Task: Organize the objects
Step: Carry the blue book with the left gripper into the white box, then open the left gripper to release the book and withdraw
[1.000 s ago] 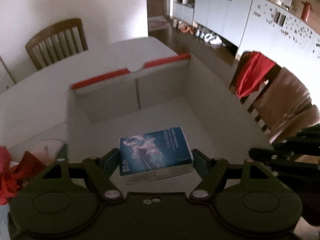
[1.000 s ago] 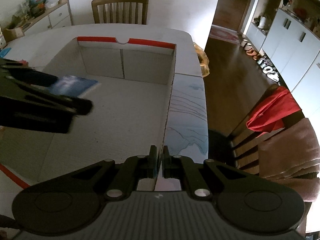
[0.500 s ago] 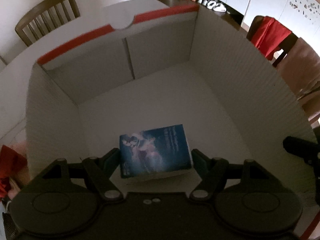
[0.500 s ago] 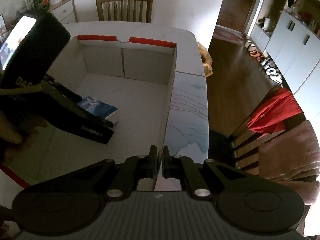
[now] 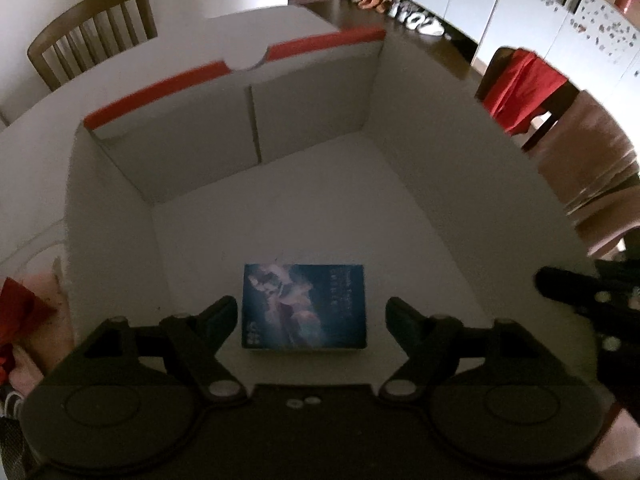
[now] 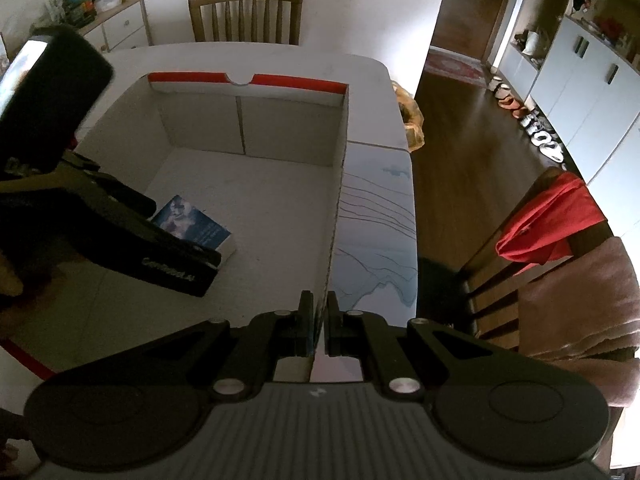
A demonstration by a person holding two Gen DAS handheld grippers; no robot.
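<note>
A blue book (image 5: pixel 304 306) lies flat on the floor of the open white cardboard box (image 5: pixel 440 152) with red-edged far flaps. My left gripper (image 5: pixel 312 312) is open, its fingers apart on either side of the book and clear of it. In the right wrist view the book (image 6: pixel 192 226) shows partly behind the left gripper (image 6: pixel 160 252). My right gripper (image 6: pixel 318 312) is shut on the box's right wall (image 6: pixel 338 200) at its near end.
The box sits on a white table (image 6: pixel 280 56). Wooden chairs stand at the far side (image 6: pixel 246 12) and at the right with a red cloth (image 6: pixel 548 220). Red items (image 5: pixel 16 320) lie left of the box. A dresser (image 6: pixel 116 28) stands far left.
My left gripper lowered the book into the box, then opened and let it go; the book now lies on the box floor. The right gripper stayed on the box wall.
</note>
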